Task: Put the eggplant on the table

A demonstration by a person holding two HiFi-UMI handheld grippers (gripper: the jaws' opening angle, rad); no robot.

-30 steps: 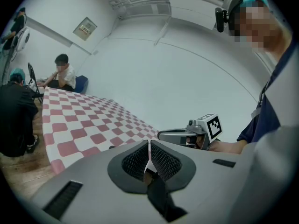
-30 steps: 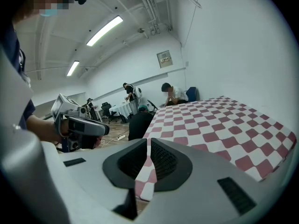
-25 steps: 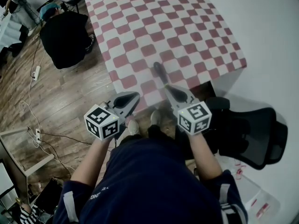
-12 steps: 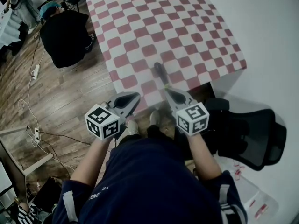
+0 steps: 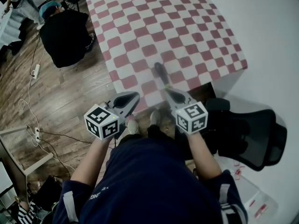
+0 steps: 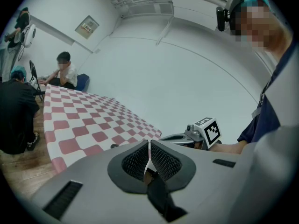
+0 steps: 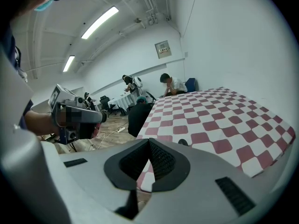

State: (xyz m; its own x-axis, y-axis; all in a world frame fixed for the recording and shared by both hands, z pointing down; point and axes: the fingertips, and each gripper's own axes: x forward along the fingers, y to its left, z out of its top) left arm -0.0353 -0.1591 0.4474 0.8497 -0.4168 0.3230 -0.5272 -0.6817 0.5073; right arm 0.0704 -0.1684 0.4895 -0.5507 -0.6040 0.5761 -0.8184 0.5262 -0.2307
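Fingers (image 6: 137, 161) of the left gripper (image 6: 149, 142) are pressed together with nothing between them. Those of the right gripper (image 7: 149, 140) are pressed together and empty as well. In the head view the left gripper (image 5: 136, 95) hangs at the near left corner of the desk (image 5: 140, 13), and the right gripper (image 5: 167, 88) reaches over its near edge.

The eggplant (image 5: 160, 72) lies on the desk close to that near edge, just beyond the right gripper's tips. Whether the tips touch its stem end cannot be told. In the right gripper view the gripper's own body hides all but a small dark bump of the eggplant (image 7: 183, 143). The person's torso fills the bottom of the head view and covers the floor below the grippers.

A red-and-white checked cloth (image 5: 187, 22) covers the desk and hangs over its edges. A pale wall (image 5: 271, 27) runs along the right. A black chair (image 5: 254, 129) stands at the near right, partly behind the right arm. Wooden floor (image 5: 60, 92) lies to the left with cables (image 5: 28, 97) across it. A person in black (image 5: 63, 36) is beside the desk's far left. Another person (image 7: 172, 84) sits at the desk's far end, too small to make out.
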